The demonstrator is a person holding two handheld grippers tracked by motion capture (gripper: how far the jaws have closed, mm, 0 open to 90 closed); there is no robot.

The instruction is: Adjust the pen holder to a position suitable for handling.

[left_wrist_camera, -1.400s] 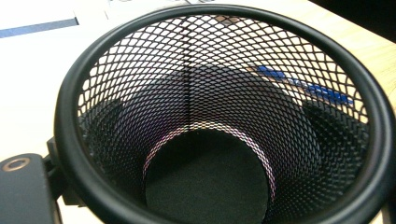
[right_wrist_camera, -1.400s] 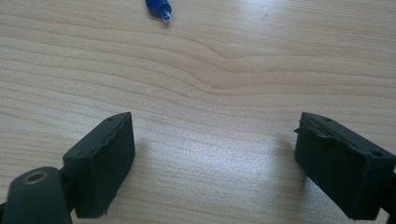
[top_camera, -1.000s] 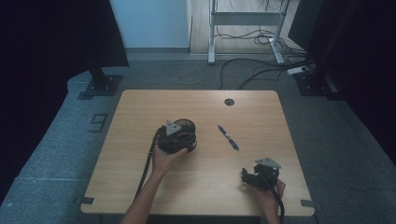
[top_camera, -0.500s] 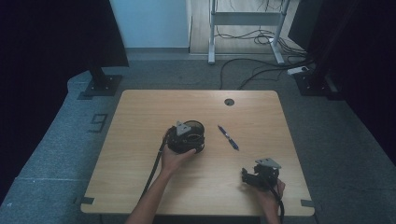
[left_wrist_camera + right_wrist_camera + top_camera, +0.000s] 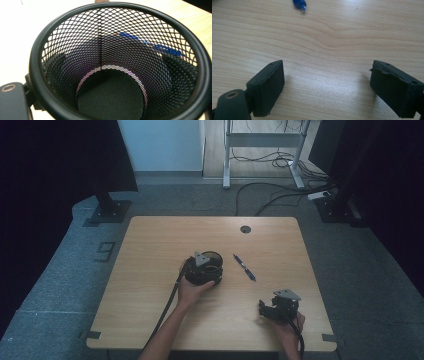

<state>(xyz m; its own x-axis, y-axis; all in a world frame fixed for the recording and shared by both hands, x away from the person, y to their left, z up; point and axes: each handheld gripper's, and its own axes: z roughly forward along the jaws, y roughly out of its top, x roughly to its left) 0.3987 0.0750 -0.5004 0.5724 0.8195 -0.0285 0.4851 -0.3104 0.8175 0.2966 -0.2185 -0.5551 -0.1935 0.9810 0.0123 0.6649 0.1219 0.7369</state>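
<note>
Table: a light wooden table with a round cable hole near its upper edge in the high view.
Left tool: the left tool sits at the centre of the high view, gripped by the person's left hand, its cable trailing to the lower edge of the frame.
Left tool state: clamped on the rim of a black wire-mesh cylindrical cup; in the left gripper view the cup's open mouth faces the camera, its solid dark round base at lower centre.
Pen: a blue ballpoint pen lies flat on the table just right of the cup in the high view, not touching it; through the mesh it shows as a blue streak at upper right of the left gripper view.
Right tool: the right tool rests low at lower right of the high view, held by the right hand.
Right tool state: jaws spread wide over bare wood with nothing between them; the pen's tip shows at the top edge of the right gripper view.
</note>
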